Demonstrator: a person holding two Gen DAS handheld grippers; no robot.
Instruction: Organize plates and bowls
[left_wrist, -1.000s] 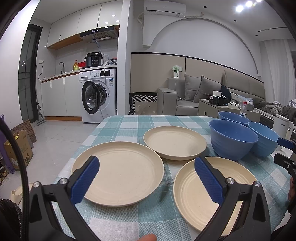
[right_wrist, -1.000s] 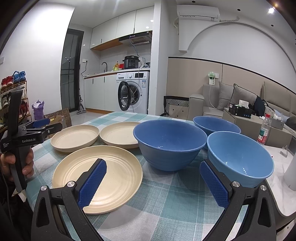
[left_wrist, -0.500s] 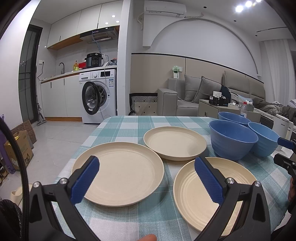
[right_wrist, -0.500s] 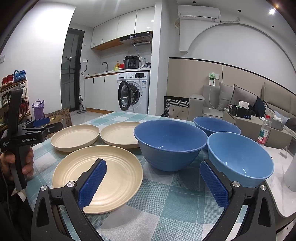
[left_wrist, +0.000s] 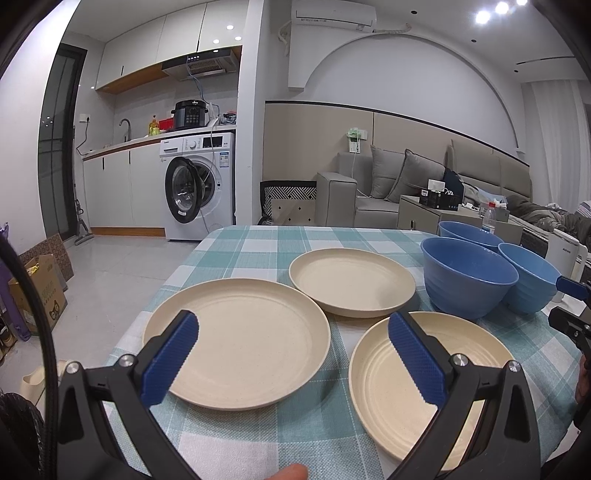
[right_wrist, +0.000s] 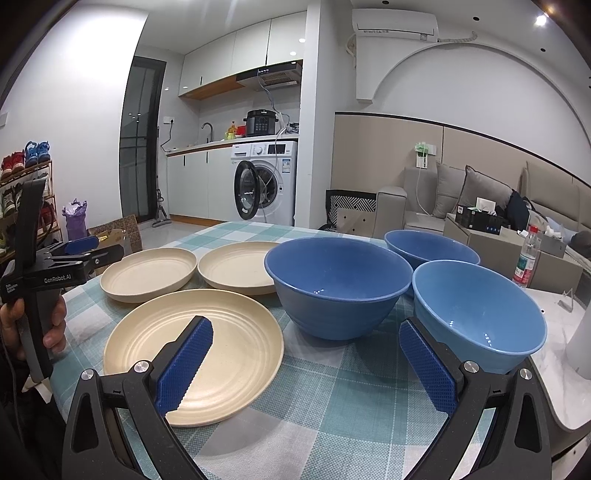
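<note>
— Nothing shifted since the earlier frames? Both claws hovering as before?

— Right. Left gripper (left_wrist: 291, 356) spread wide and empty, above the gap between near left plate (left_wrist: 236, 341) and ridged plate (left_wrist: 413, 391). Right gripper (right_wrist: 304, 363) likewise released, over checked tablecloth (right_wrist: 332, 406).

— Bowls?

— Three, blue, clustered: big bowl (right_wrist: 338, 286) touching lighter bowl (right_wrist: 476, 314), third bowl (right_wrist: 430, 249) behind. Third plate (right_wrist: 236, 267) just beside the big one.
</note>
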